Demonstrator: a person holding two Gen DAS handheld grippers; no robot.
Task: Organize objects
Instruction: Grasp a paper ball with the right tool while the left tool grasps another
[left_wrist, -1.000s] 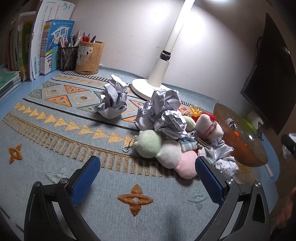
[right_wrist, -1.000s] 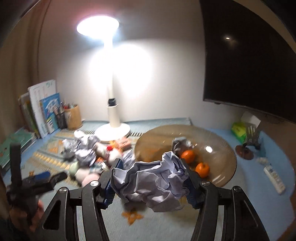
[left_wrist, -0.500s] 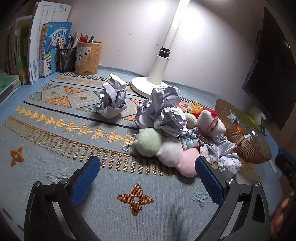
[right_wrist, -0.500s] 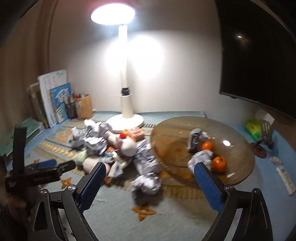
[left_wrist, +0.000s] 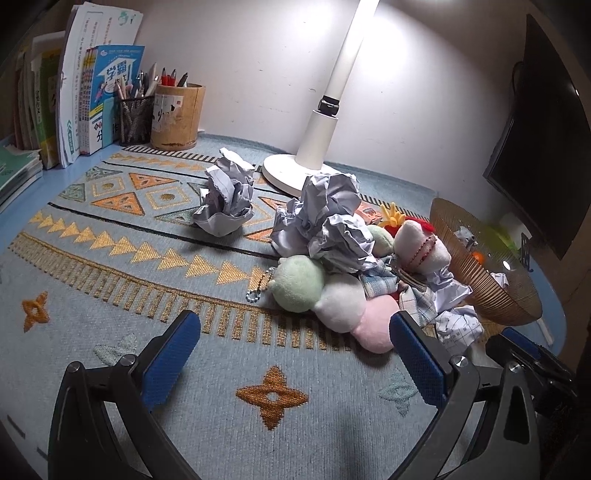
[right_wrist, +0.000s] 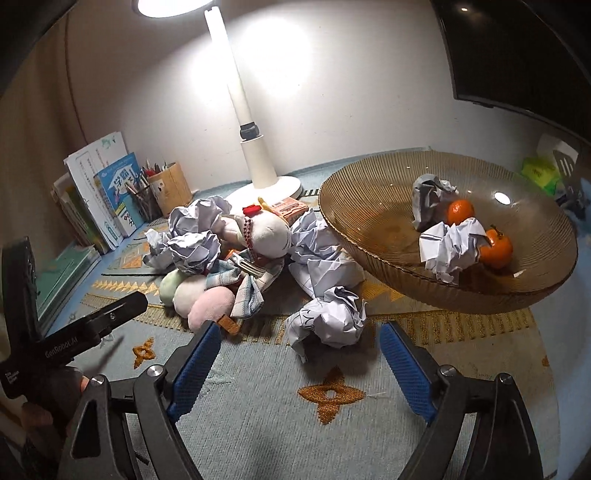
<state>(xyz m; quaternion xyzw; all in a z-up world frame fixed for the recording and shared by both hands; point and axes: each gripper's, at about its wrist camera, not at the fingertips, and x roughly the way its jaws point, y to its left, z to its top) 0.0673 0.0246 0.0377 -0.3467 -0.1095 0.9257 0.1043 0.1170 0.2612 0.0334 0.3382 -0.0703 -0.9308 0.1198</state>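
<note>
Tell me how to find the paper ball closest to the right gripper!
Start at the big amber glass bowl beside the white lamp. On the patterned mat just below the bowl's near rim lies one crumpled paper ball. Unlike the other wads, it sits alone, in front of the toy heap, not in the bowl.

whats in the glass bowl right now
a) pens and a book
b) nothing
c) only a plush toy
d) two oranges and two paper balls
d: the right wrist view shows the glass bowl holding two oranges and two crumpled paper balls.
</note>
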